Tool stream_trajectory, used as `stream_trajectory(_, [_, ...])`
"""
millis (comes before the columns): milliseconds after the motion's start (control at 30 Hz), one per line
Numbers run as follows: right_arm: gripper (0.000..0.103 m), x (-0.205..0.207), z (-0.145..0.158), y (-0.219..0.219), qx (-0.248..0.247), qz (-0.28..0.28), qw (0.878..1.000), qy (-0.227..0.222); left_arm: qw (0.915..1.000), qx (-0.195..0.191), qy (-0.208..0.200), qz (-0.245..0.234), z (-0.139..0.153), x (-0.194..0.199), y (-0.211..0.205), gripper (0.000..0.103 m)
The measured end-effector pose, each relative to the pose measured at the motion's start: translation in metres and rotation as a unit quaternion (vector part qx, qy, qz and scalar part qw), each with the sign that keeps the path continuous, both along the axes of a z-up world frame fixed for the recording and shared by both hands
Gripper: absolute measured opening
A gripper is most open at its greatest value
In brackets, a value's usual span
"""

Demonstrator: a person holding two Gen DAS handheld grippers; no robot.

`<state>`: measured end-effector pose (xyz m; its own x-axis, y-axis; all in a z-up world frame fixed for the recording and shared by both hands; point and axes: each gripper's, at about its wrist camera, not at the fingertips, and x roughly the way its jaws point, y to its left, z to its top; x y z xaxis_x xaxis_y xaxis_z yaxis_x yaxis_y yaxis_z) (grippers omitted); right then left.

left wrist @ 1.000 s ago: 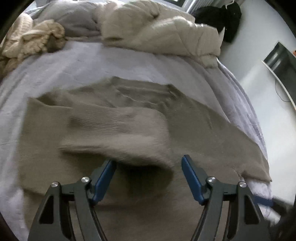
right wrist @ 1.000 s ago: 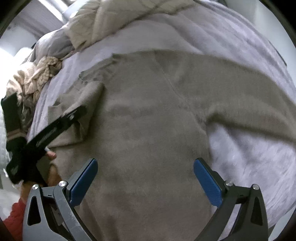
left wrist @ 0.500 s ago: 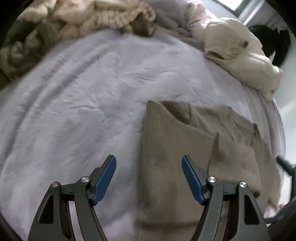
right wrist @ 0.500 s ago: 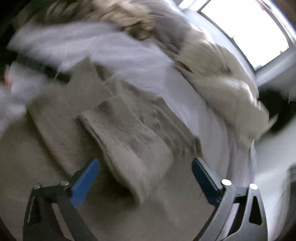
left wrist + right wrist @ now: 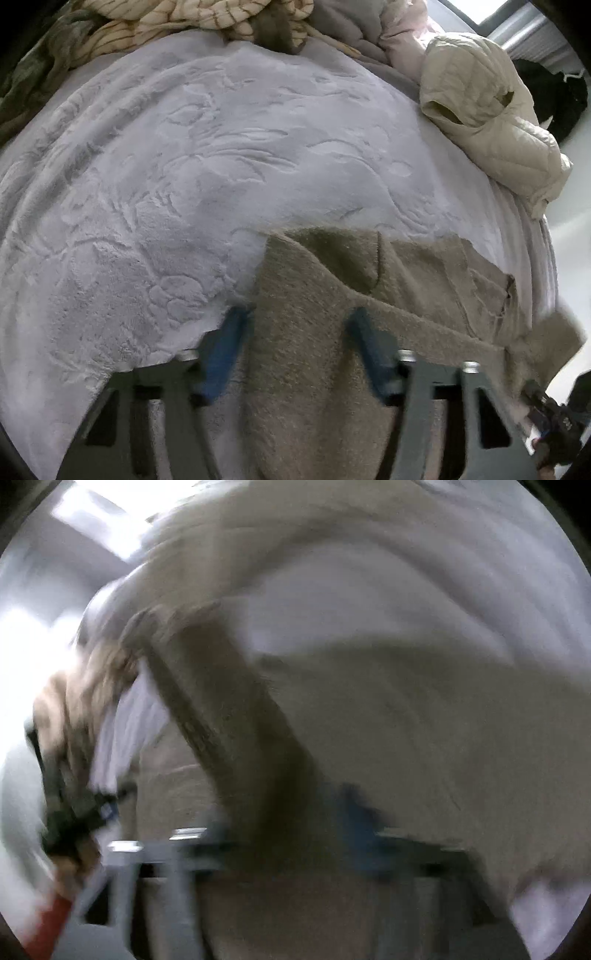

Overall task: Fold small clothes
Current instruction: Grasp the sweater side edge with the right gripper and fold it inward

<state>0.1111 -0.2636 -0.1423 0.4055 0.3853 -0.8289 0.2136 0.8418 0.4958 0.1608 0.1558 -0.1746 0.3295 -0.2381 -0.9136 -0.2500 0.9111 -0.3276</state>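
My left hand-held gripper [image 5: 295,332] has narrowed since half a second ago and now straddles the sweater [image 5: 314,369] edge, not visibly pinching. My right hand-held gripper [image 5: 295,812]: too blurred to tell. The sweater lies near-right on the bed [image 5: 184,184], long axis running near to far; a lengthwise fold seems next.

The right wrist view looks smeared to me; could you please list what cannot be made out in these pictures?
- Right wrist view: motion blur hides whether the right gripper grips the sweater.
- Left wrist view: the sweater's near part is cut off by the bottom edge; the left gripper is blurred.
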Motion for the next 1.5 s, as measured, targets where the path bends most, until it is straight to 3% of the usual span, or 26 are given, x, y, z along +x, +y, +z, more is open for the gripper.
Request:
stream_trajectory(33, [0.081,-0.007,-0.004,-0.01,0.016,-0.024,1.0,0.003,1.0,-0.003,0.001,-0.002,-0.001,0.0,0.0,0.031])
stream_trajectory(133, [0.081,-0.02,-0.014,-0.029,0.063,-0.063,0.996,0.017,0.9999,0.003,-0.001,-0.011,0.001,0.003,-0.007,0.011])
stream_trajectory(167, [0.078,-0.02,-0.015,-0.03,0.069,-0.071,0.995,0.02,0.9998,0.007,-0.005,-0.016,0.004,0.003,-0.009,0.01])
stream_trajectory(233, [0.048,-0.014,-0.014,-0.03,0.067,-0.081,0.994,0.027,0.9998,0.006,-0.015,-0.012,0.01,0.006,-0.01,0.01])
stream_trajectory(267, [0.009,-0.011,-0.015,-0.027,0.064,-0.077,0.995,0.03,0.9997,-0.001,-0.023,-0.008,0.015,0.005,-0.005,0.01])
stream_trajectory(300, [0.008,-0.006,-0.013,-0.024,0.061,-0.068,0.995,0.027,0.9996,-0.006,-0.027,-0.004,0.017,0.005,-0.001,0.01])
stream_trajectory(433, [0.008,0.014,0.015,-0.014,0.04,-0.008,0.998,-0.038,0.9991,-0.006,-0.039,0.015,0.015,0.007,0.02,0.01])
stream_trajectory(500, [0.008,0.016,0.014,-0.014,0.019,0.005,0.999,-0.051,0.9991,-0.001,-0.038,0.018,0.009,0.003,0.025,0.01])
stream_trajectory(633, [0.012,0.012,-0.028,-0.028,0.005,-0.006,1.0,0.026,0.999,0.001,-0.034,0.029,-0.001,-0.003,0.025,0.01])
stream_trajectory(667, [0.013,0.006,-0.031,-0.032,0.021,-0.012,0.999,0.024,0.9988,0.008,-0.036,0.032,0.002,-0.006,0.023,0.01])
stream_trajectory(733, [0.024,-0.007,-0.026,-0.038,0.029,-0.027,0.999,0.02,0.9986,0.027,-0.035,0.027,0.008,-0.009,0.018,0.011])
stream_trajectory(767, [0.037,-0.009,-0.025,-0.039,0.034,-0.028,0.999,0.02,0.9985,0.04,-0.033,0.018,0.011,-0.011,0.015,0.014])
stream_trajectory(800, [0.047,-0.012,-0.022,-0.039,0.041,-0.03,0.999,0.019,0.9982,0.05,-0.03,0.013,0.013,-0.011,0.012,0.041])
stream_trajectory(833, [0.049,-0.013,-0.02,-0.039,0.044,-0.033,0.998,0.019,0.9974,0.064,-0.03,0.012,0.016,-0.015,0.011,0.074])
stream_trajectory(867, [0.049,-0.015,-0.018,-0.041,0.044,-0.038,0.998,0.019,0.9955,0.083,-0.042,0.017,0.023,-0.022,0.008,0.079])
stream_trajectory(933, [0.049,-0.014,-0.016,-0.042,0.041,-0.052,0.997,0.025,0.9945,0.091,-0.05,0.004,0.031,-0.029,0.006,0.079])
stream_trajectory(967, [0.037,-0.013,-0.015,-0.044,0.04,-0.06,0.997,0.026,0.9947,0.093,-0.044,-0.002,0.032,-0.034,0.002,0.079])
stream_trajectory(1000, [0.009,-0.014,-0.016,-0.044,0.036,-0.065,0.997,0.027,0.9943,0.097,-0.042,-0.003,0.034,-0.038,-0.001,0.079])
stream_trajectory(1167, [0.008,-0.025,-0.022,-0.051,0.021,-0.064,0.996,0.051,0.993,0.112,-0.034,-0.015,0.041,-0.057,-0.021,0.079])
stream_trajectory(1367, [0.016,-0.053,-0.012,-0.068,0.018,-0.078,0.994,0.07,0.9907,0.126,-0.022,-0.046,0.052,-0.085,-0.06,0.079])
stream_trajectory(1433, [0.026,-0.06,-0.008,-0.069,0.019,-0.074,0.994,0.074,0.9901,0.126,-0.016,-0.061,0.055,-0.092,-0.077,0.079])
stream_trajectory(1500, [0.056,-0.067,-0.003,-0.07,0.027,-0.074,0.994,0.073,0.989,0.127,-0.008,-0.075,0.057,-0.099,-0.097,0.079])
